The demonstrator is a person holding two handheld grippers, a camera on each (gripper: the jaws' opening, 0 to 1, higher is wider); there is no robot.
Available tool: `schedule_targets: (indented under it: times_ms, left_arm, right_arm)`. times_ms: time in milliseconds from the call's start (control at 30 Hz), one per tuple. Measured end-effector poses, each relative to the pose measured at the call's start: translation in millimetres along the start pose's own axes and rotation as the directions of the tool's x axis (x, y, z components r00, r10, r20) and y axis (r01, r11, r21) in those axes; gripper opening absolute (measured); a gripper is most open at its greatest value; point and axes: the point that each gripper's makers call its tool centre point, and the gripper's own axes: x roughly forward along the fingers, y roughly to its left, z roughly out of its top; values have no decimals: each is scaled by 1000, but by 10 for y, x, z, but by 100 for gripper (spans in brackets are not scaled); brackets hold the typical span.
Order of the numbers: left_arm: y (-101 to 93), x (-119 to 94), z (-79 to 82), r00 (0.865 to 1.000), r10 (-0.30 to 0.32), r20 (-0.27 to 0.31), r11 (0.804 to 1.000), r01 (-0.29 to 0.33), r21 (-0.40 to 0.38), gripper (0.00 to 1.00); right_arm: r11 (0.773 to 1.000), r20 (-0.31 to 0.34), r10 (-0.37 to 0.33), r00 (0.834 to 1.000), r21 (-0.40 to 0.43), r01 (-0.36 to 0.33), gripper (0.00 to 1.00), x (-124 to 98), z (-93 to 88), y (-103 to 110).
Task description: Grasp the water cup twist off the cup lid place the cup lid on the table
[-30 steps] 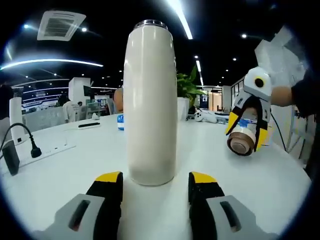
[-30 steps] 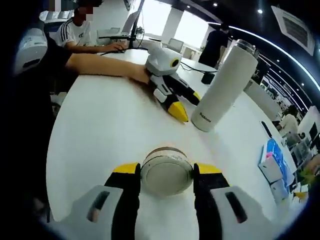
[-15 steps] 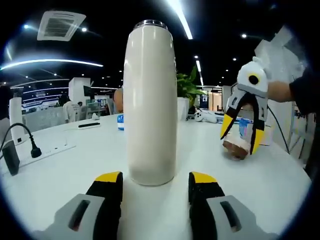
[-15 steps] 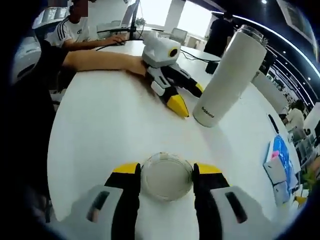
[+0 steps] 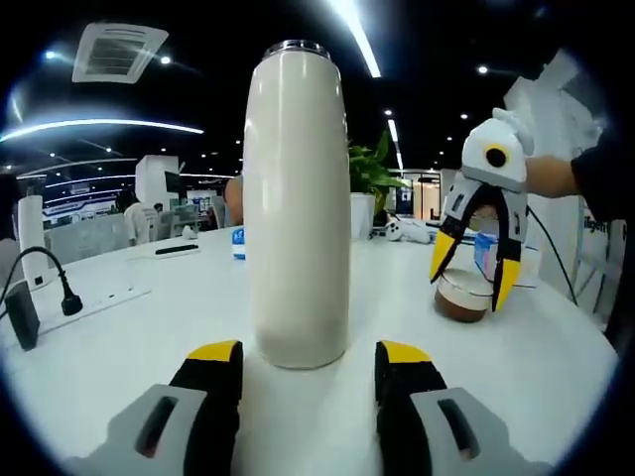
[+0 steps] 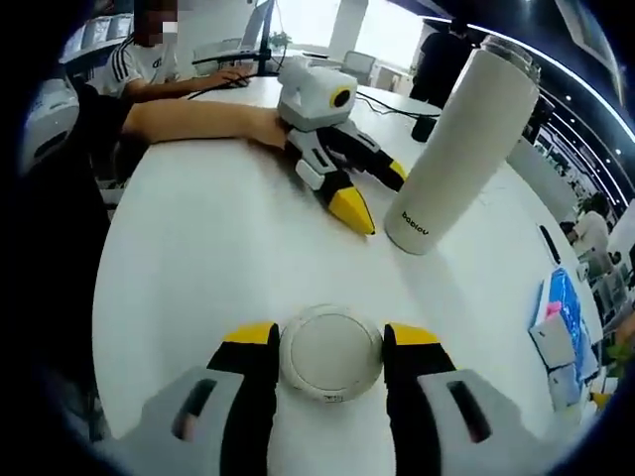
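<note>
A tall cream water cup (image 5: 298, 198) stands upright on the white table (image 5: 149, 347), its metal mouth bare. It sits just ahead of my open left gripper (image 5: 308, 359), between the yellow-tipped jaws and not pinched. In the right gripper view the cup (image 6: 451, 139) stands past the left gripper (image 6: 372, 193). The round white cup lid (image 6: 330, 352) lies flat on the table (image 6: 198, 258), with my right gripper (image 6: 330, 342) shut on its sides. From the left gripper view, the lid (image 5: 464, 297) rests on the table to the cup's right, under the right gripper (image 5: 471, 283).
A power strip with a black plug (image 5: 69, 297) lies at the left of the table. A potted plant (image 5: 372, 174) stands behind the cup. A blue box (image 6: 556, 317) sits near the table's far edge. A person's arm (image 6: 198, 119) holds the left gripper.
The right gripper has come down and turned the lid from on its side in the air to flat on the table. The cup and left gripper have stayed put.
</note>
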Motion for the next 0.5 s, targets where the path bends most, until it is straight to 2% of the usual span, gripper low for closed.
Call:
schedule_targets:
  times_ms: [67, 133, 167, 233, 367, 500]
  left_arm:
    - [-1, 0, 0, 1000, 1, -1, 1000, -1, 1, 55]
    - [-3, -1, 2, 1000, 1, 0, 1000, -1, 4, 55]
    - [-8, -2, 7, 1000, -1, 3, 1000, 1, 12, 55]
    - [-12, -2, 8, 1000, -5, 4, 1000, 4, 15, 55]
    - [-44, -13, 14, 1000, -15, 10, 1000, 14, 27, 55]
    - [-49, -8, 14, 1000, -18, 10, 999, 17, 29, 57]
  right_arm:
    - [1000, 31, -15, 999, 10, 15, 45, 3, 8, -27]
    - [998, 65, -18, 998, 55, 14, 45, 6, 31, -22]
    - [994, 109, -26, 994, 108, 14, 42, -2, 60, -38]
    - [987, 166, -44, 985, 159, 17, 40, -41, 121, -71]
    - [983, 222, -88, 971, 176, 49, 48, -131, 186, -134]
    - [984, 249, -77, 965, 177, 33, 51, -207, 207, -91]
